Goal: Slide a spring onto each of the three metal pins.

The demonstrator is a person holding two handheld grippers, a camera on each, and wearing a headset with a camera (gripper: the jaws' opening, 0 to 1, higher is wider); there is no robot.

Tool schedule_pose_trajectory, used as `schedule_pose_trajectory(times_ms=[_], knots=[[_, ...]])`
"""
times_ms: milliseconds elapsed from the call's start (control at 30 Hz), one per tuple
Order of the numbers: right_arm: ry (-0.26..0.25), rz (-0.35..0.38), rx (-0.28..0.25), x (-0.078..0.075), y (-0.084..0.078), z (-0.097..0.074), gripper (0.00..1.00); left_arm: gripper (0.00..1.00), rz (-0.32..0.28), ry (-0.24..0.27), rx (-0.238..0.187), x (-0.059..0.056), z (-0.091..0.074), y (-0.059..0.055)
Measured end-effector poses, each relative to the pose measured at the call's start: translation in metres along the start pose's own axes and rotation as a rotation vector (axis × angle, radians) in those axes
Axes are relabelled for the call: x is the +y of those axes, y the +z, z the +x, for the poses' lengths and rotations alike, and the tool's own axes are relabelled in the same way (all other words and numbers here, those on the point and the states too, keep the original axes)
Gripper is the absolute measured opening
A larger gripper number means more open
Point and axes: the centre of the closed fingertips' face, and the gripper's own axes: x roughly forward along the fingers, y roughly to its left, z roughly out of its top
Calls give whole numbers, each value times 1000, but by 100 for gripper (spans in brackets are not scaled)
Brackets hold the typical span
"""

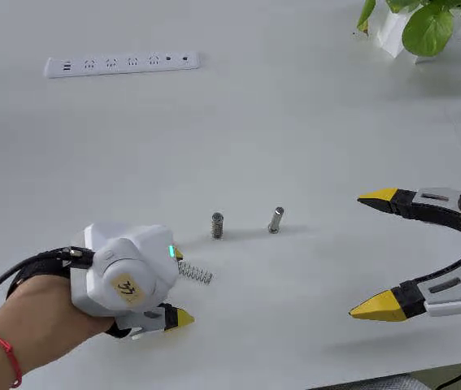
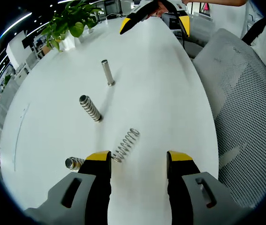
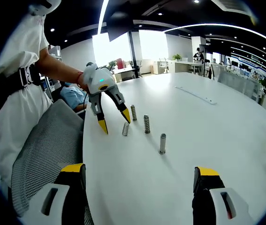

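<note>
Two sprung pins, bare pin; spring by left hand-held gripper.

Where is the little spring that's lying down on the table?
In the left gripper view, the loose silver coil spring lies flat on the white table just ahead of the left gripper, near one yellow jaw tip.

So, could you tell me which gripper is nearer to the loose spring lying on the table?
Left. The left gripper has the loose spring just ahead of its open jaws; the right gripper is far off, beyond the bare pin.
</note>
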Motion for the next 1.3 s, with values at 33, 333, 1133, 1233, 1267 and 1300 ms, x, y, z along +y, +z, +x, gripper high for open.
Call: schedule_pose_trajectory(times_ms=[33, 333, 1133, 1233, 1267, 1300], knots=[[0, 3, -1, 0, 0, 0, 95, 43, -1, 3, 3, 1, 0, -1], [-6, 15, -17, 2, 1, 1, 94, 35, -45, 17, 30, 1, -2, -13], [-14, 32, -24, 5, -2, 2, 91, 16, -21, 13, 16, 2, 0, -10], [-15, 34, -22, 5, -2, 2, 91, 14, -25, 14, 16, 2, 0, -10], [-15, 34, -22, 6, -2, 2, 91, 13, -28, 13, 15, 2, 0, -10], [-14, 36, -23, 6, -2, 2, 91, 12, -28, 13, 15, 2, 0, -10]])
